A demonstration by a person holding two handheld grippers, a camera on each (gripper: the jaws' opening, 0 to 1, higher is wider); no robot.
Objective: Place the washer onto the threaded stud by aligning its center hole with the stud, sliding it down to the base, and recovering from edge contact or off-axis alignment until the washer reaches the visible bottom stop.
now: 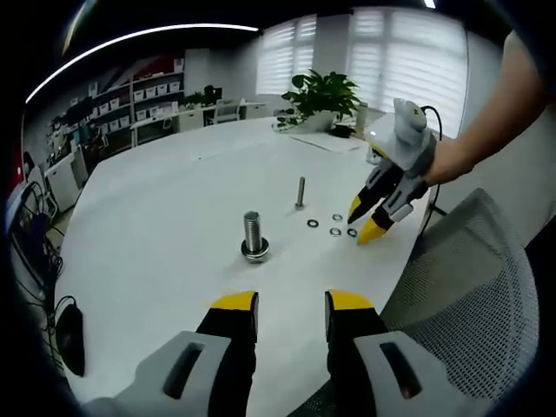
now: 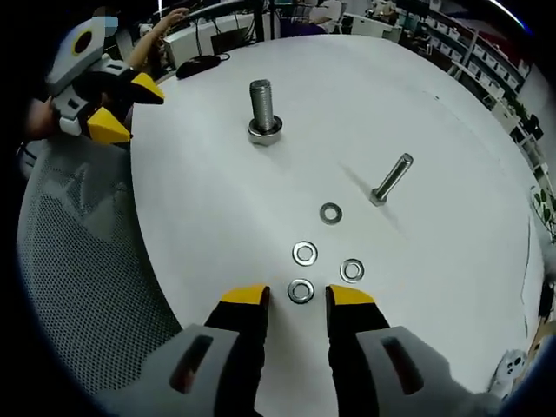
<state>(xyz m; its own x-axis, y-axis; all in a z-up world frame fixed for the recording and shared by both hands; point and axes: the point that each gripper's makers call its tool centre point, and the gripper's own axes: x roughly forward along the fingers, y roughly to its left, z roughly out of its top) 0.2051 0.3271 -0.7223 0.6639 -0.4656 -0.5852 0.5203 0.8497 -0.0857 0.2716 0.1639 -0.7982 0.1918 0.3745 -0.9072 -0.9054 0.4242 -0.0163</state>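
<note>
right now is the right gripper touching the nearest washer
Apart. In the right gripper view the washer lies flat between the open right gripper tips, white table showing either side.

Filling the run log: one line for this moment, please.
right gripper: open, over nearest washer | left gripper: open, idle | thick stud: washer at base

Yellow-tipped tongs (image 2: 297, 297), silver washers (image 2: 305, 254), white table (image 2: 217, 200).
</note>
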